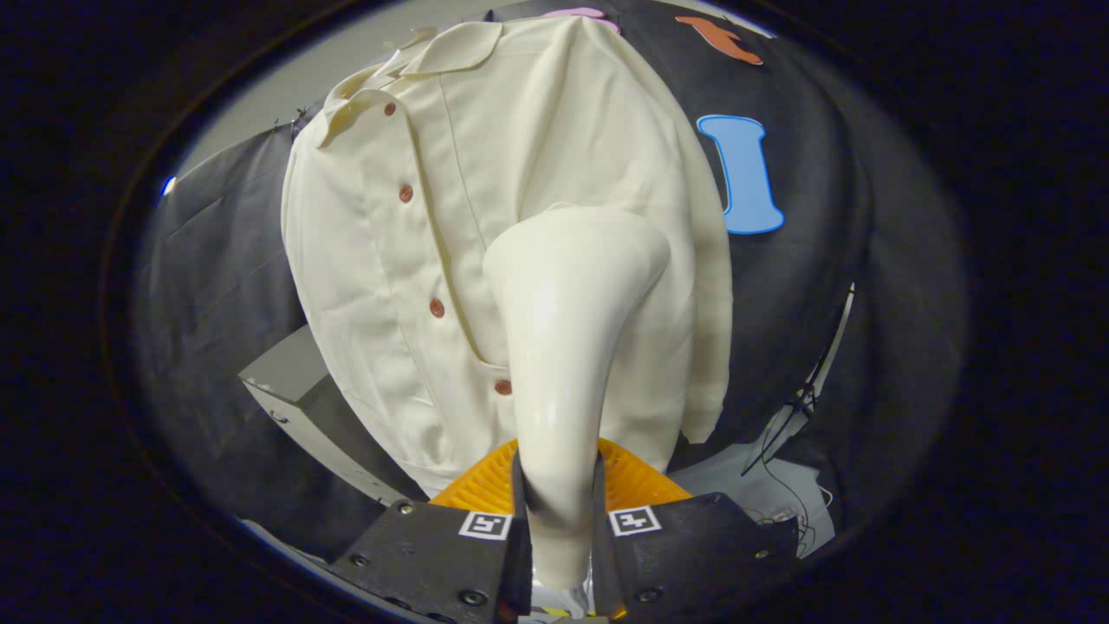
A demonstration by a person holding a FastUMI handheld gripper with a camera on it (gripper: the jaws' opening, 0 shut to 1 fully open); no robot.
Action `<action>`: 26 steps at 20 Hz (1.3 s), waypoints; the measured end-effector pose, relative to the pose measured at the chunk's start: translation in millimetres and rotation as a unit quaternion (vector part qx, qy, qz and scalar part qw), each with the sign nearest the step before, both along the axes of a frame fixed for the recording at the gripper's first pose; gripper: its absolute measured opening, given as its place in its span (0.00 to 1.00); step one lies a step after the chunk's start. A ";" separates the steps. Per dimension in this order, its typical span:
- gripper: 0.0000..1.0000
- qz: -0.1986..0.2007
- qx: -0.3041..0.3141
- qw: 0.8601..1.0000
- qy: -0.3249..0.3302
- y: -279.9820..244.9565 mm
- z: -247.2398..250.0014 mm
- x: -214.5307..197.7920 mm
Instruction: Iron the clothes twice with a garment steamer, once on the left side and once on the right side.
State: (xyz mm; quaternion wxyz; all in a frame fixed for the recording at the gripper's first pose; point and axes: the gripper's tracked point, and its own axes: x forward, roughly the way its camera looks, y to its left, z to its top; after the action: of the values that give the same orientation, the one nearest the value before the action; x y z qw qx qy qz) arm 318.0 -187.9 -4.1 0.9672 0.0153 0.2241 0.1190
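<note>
A cream button-up shirt (485, 217) hangs against the booth wall, its collar at the top and brown buttons running down the placket. A white garment steamer (563, 347) stands upright between my fingers, and its wide head rests against the shirt's right half, right of the placket and beside the hanging sleeve (706, 347). My gripper (559, 507) is shut on the steamer's handle, with both fingers pressed to its sides.
A grey box (295, 390) juts out at the lower left, beside the shirt's hem. An orange ribbed piece (485, 485) lies just behind the fingers. Thin cables and a stand (797, 407) show at the lower right over a white surface (736, 481).
</note>
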 end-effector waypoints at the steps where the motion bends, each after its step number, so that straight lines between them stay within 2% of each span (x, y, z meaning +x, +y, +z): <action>1: 0.27 -0.001 0.001 1.000 0.005 -1.0 -7.8 -1.5; 9: 0.27 -0.023 0.021 0.998 0.062 -27.3 -96.8 -15.0; 16: 0.27 -0.026 0.042 0.992 0.117 -30.4 -169.2 -43.8; 22: 0.27 -0.049 0.050 0.990 0.126 -19.9 -196.6 -61.3; 26: 0.27 -0.082 0.073 0.989 0.097 -5.1 -171.0 -83.9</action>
State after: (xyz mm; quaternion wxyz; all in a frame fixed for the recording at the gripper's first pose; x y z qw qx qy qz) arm 234.1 -193.0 -175.2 0.9435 0.1153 0.3060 0.0534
